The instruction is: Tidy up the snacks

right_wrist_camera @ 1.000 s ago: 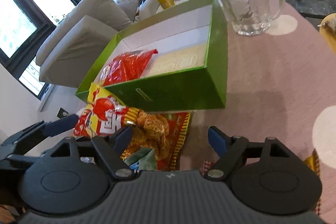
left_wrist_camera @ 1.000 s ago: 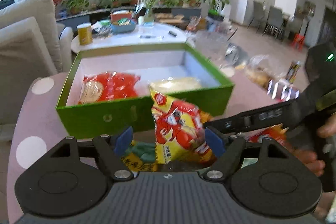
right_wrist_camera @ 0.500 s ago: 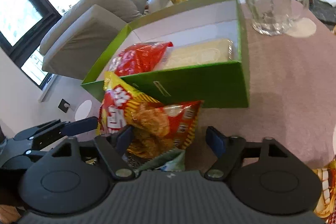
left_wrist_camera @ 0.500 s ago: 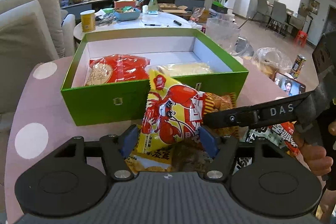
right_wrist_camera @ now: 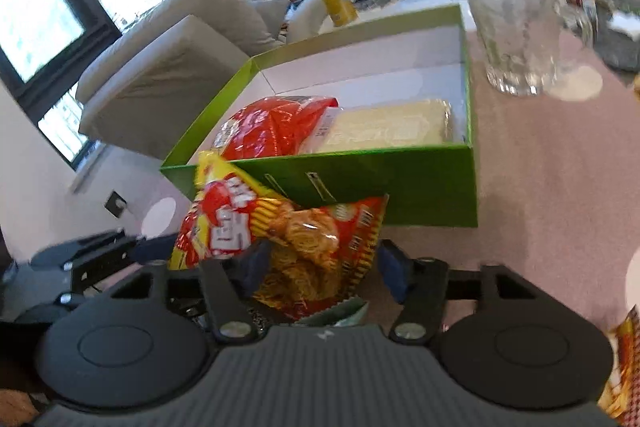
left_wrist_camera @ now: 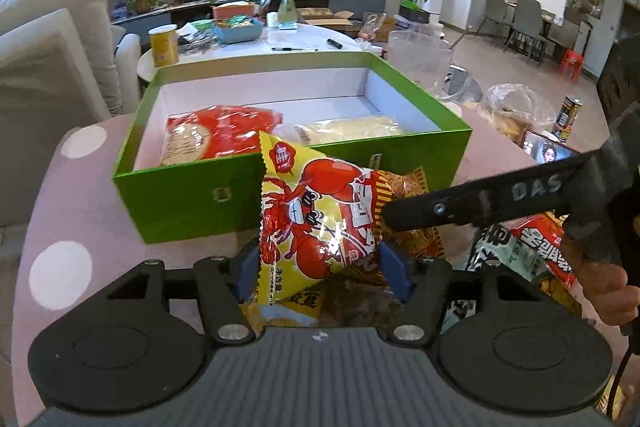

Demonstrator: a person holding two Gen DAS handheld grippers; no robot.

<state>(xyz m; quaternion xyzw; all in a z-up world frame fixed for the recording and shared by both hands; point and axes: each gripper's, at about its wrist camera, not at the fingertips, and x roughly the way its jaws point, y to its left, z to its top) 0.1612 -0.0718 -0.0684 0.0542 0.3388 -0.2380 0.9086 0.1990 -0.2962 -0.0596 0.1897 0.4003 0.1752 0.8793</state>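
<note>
The yellow snack bag [left_wrist_camera: 320, 223] stood upright between the left gripper [left_wrist_camera: 318, 267] fingers, long axis vertical, top corner leaning toward the green box [left_wrist_camera: 280, 195] ahead. Its jaws had just been closing and pinched the bag. The right gripper [right_wrist_camera: 320, 267] had just been opening; its grip was unclear. Two packets lay inside the box. Only the right view showed the glass mug [right_wrist_camera: 516, 31].

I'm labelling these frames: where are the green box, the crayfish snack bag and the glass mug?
green box [left_wrist_camera: 180, 199], left wrist view, on its front wall.
crayfish snack bag [left_wrist_camera: 316, 219], left wrist view, on the printed front.
glass mug [right_wrist_camera: 516, 31], right wrist view, on its body.
</note>
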